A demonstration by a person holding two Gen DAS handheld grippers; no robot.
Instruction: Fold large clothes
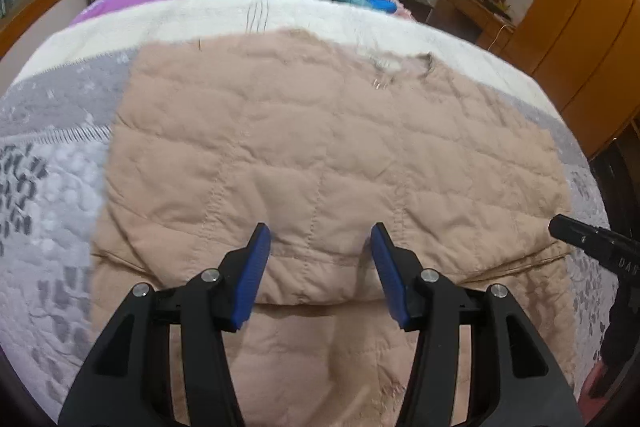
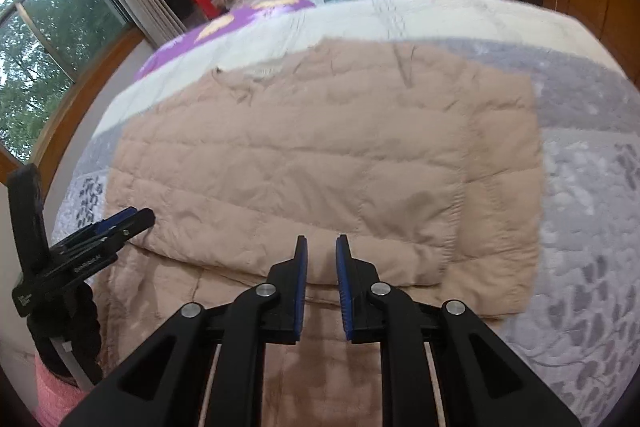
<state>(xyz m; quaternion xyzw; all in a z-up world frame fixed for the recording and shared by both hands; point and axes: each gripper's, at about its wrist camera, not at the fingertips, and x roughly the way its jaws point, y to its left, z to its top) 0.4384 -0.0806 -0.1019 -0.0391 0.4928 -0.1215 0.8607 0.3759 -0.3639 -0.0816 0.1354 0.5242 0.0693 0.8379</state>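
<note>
One folded beige quilted jacket (image 1: 320, 147) lies on the bed (image 1: 52, 195) just beyond two grippers: left gripper (image 1: 320, 239) released, right gripper (image 2: 321, 247) slightly parted, grasping nothing.

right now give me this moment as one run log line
stage: mid-fold | beige quilted jacket: partly folded on bed | left claw: open, empty | right claw: narrow gap, empty, above folded edge

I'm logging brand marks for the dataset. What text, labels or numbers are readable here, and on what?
"DA": white letters, cut off by the frame edge, on the black right tool.
White print on the black left tool: too small and blurred to read.
Beige quilted jacket: no text visible.
</note>
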